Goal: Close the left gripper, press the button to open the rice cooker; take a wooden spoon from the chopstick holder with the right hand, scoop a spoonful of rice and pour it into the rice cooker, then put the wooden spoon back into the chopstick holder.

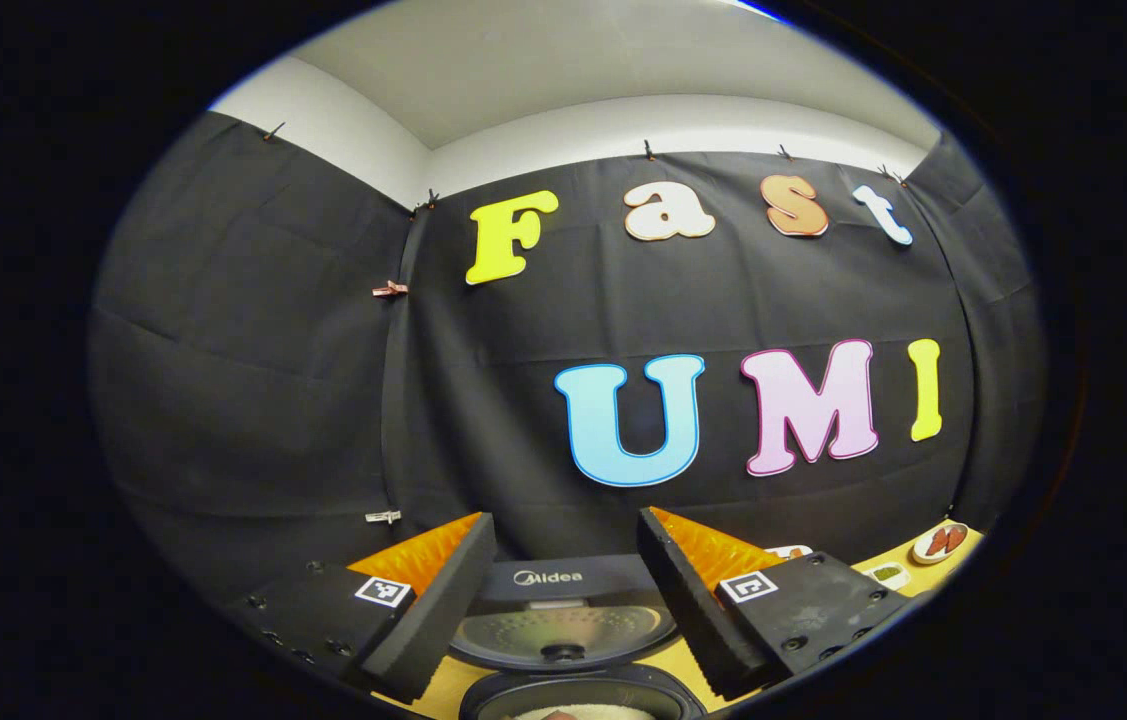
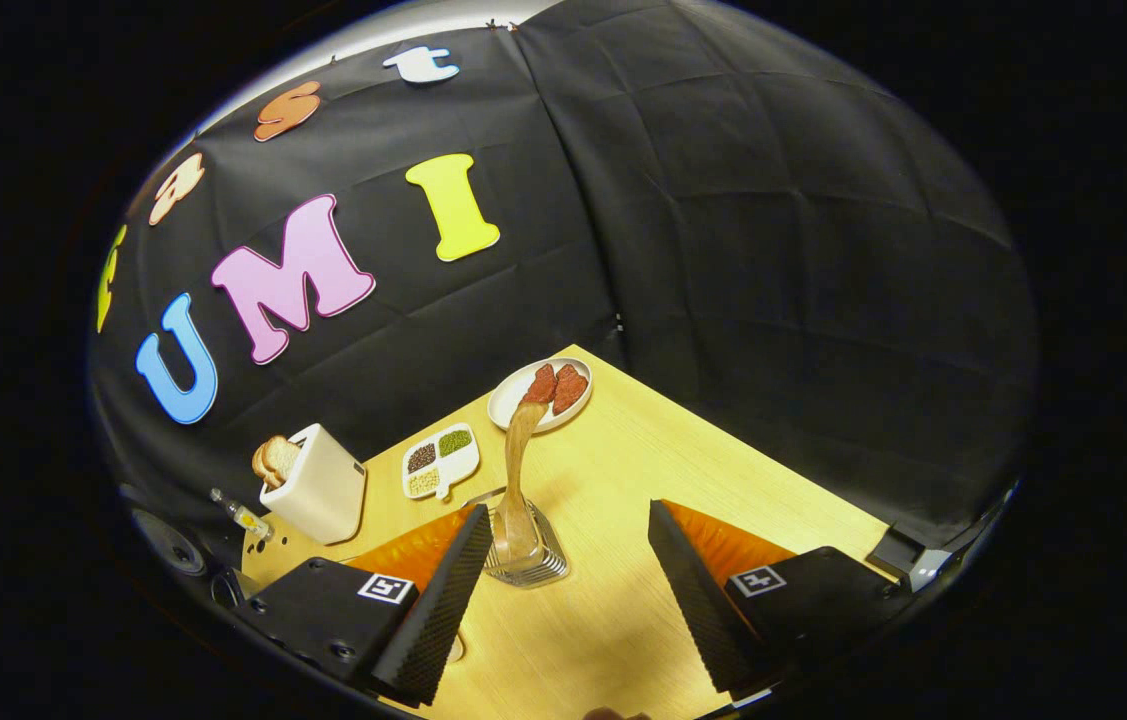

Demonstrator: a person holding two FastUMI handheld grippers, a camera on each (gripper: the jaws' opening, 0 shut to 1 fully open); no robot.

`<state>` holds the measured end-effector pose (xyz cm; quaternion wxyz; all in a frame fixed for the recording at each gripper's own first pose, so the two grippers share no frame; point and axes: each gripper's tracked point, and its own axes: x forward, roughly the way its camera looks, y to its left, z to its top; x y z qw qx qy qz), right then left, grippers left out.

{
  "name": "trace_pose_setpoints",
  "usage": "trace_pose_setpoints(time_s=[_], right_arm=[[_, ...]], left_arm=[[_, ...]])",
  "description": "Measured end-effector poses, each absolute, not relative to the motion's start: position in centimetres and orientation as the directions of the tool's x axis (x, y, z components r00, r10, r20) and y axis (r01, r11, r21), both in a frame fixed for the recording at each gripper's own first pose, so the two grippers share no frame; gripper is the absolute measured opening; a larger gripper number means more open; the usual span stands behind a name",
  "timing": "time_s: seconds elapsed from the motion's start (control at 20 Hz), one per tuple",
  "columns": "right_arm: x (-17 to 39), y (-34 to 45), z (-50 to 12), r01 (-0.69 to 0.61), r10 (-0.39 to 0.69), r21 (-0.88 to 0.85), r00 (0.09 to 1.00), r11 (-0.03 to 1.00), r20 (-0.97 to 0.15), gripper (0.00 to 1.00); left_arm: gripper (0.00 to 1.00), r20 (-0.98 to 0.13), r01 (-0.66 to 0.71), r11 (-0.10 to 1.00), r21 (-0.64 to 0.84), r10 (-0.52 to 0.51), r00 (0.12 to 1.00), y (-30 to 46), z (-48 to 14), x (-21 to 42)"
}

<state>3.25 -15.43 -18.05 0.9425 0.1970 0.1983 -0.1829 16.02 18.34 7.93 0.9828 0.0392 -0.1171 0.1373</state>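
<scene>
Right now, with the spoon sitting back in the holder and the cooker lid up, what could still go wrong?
1. The wooden spoon stands tall and leaning in the small wire chopstick holder; the open right gripper is close, so a careless pull-back might tip it.
2. The rice cooker lid stands open just ahead of the open left gripper; a forward nudge could knock it.
3. The toaster and divided dish sit near the holder and could get clipped.

- Rice cooker (image 1: 563,590), lower centre: dark grey lid, silvery inner plate.
- Wooden spoon (image 2: 520,470), centre: light brown.
- Toaster (image 2: 321,485), lower left: cream-white.
- Table (image 2: 643,470): pale yellow wood grain.
- Gripper fingers (image 2: 448,590): black ribbed foam, orange backing.
</scene>
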Motion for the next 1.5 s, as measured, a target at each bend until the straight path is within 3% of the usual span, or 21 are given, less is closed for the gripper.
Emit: trace_pose_setpoints(time_s=[0.4,1.0,1.35,1.5], right_arm=[[0.9,-12.0,-16.6,0.355,-0.277,0.148,0.881,0.923,-0.382,0.99],[2.9,-3.9,-18.0,0.100,-0.053,0.091,0.905,0.991,-0.422,0.99],[1.9,-2.5,-19.5,0.040,0.002,0.081,0.887,0.996,-0.462,0.99],[1.6,-2.6,-20.0,0.033,0.009,0.081,0.880,0.996,-0.474,0.99]], left_arm=[[0.98,0.127,-0.283,0.952,0.112,0.269,0.955,19.5,5.5,18.9],[0.98,-0.208,-0.295,0.955,-0.005,0.288,0.935,15.4,-2.2,9.2],[0.99,-0.371,-0.306,0.952,-0.022,0.276,0.887,14.2,-11.5,6.1],[0.99,-0.388,-0.296,0.955,-0.015,0.267,0.882,13.6,-14.3,5.4]])
